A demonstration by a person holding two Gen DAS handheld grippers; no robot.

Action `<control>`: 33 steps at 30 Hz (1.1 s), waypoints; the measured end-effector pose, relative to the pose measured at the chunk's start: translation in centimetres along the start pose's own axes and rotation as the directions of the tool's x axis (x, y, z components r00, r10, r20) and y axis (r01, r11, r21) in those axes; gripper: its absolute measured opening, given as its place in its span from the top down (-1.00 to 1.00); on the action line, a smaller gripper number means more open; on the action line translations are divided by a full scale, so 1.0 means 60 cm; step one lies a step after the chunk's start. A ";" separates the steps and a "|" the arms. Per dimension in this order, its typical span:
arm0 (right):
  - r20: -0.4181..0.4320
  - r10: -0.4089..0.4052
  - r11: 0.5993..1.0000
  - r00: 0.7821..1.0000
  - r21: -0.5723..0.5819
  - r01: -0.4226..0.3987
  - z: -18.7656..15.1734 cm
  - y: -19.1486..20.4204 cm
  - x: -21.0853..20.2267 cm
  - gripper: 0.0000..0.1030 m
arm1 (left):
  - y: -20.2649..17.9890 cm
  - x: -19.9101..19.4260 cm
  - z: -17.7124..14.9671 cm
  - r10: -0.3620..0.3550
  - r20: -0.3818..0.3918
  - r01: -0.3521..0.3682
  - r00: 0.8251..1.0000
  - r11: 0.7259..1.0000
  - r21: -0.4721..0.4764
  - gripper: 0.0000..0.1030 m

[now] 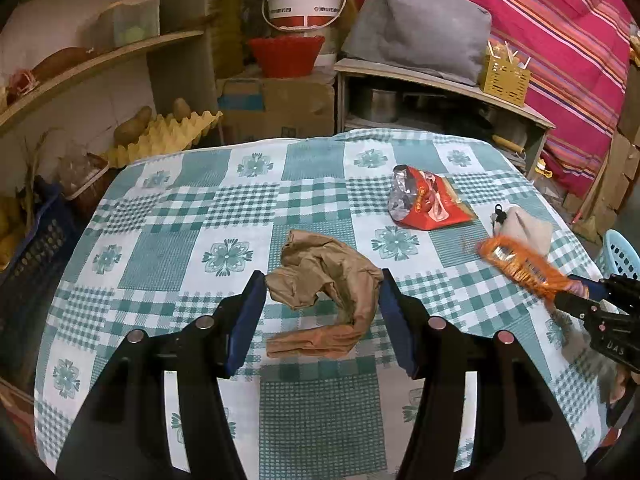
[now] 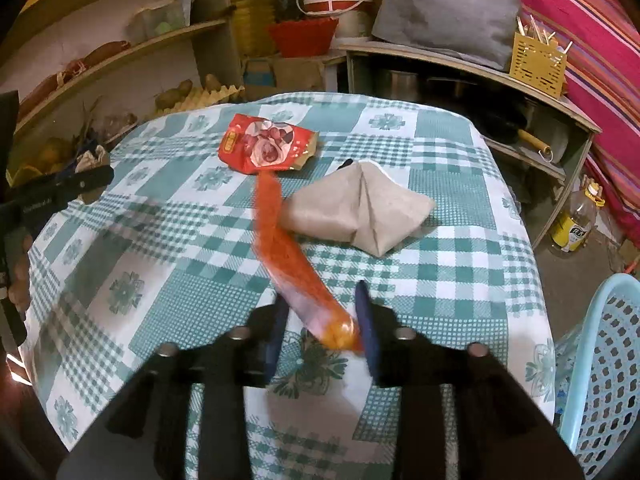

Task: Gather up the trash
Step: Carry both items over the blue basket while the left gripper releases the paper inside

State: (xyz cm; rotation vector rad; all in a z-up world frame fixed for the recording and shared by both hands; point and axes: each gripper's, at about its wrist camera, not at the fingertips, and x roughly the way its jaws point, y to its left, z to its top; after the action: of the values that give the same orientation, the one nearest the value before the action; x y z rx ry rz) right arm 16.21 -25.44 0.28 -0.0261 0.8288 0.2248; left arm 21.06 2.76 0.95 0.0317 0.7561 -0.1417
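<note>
A crumpled brown paper bag [image 1: 324, 284] lies on the checked tablecloth [image 1: 168, 248] between the fingers of my left gripper [image 1: 322, 284], which is open around it. My right gripper [image 2: 322, 312] holds one end of a long orange wrapper [image 2: 284, 248], blurred by motion; the wrapper also shows in the left wrist view [image 1: 520, 268]. A red snack bag [image 2: 268, 144] and a folded grey paper bag [image 2: 360, 208] lie further back on the table.
A light blue plastic basket [image 2: 604, 368] stands beside the table at the right. Shelves [image 1: 100, 60] with an egg tray, a white bucket [image 1: 304, 4] and a low cabinet [image 1: 440, 80] stand behind the table. An oil bottle [image 2: 576, 220] is on the floor.
</note>
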 end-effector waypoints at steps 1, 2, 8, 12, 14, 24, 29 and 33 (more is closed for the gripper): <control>0.008 -0.003 1.000 1.000 -0.002 0.003 0.001 0.000 -0.003 0.36 | -0.002 -0.001 0.000 0.002 0.001 -0.002 1.000 1.000 0.002 -0.08; 0.019 -0.002 1.000 1.000 -0.002 0.002 0.002 -0.001 -0.008 0.49 | -0.005 -0.003 0.000 0.004 0.003 -0.004 1.000 1.000 0.006 -0.08; 0.085 0.049 0.998 0.995 0.045 -0.053 0.006 -0.027 -0.046 0.80 | -0.024 -0.008 0.001 0.006 0.011 -0.006 1.000 1.000 0.018 -0.08; 0.135 0.090 0.991 0.987 0.082 -0.102 0.006 -0.048 -0.081 0.82 | -0.043 -0.020 0.007 -0.008 0.033 0.008 0.999 1.000 0.011 -0.08; 0.156 0.098 0.988 0.983 0.104 -0.115 0.004 -0.062 -0.098 0.82 | -0.056 -0.026 0.011 -0.023 0.044 0.023 0.999 1.000 0.006 -0.08; 0.228 0.067 0.975 0.971 0.191 -0.112 -0.020 -0.142 -0.177 0.83 | -0.162 -0.040 0.024 -0.110 0.089 0.107 0.990 0.993 0.044 -0.08; 0.244 0.003 0.972 0.970 0.228 -0.061 -0.044 -0.191 -0.213 0.83 | -0.226 -0.037 0.023 -0.156 0.084 0.149 0.984 0.985 0.088 -0.08; 0.251 -0.048 0.964 0.967 0.265 -0.021 -0.067 -0.232 -0.240 0.83 | -0.281 -0.036 0.022 -0.200 0.080 0.190 0.976 0.974 0.120 -0.08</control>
State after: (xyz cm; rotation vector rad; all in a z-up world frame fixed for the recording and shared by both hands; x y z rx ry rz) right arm 6.77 -42.16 7.19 0.2451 0.5954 0.0989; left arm 18.03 -13.77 3.76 0.0565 0.6577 -0.3710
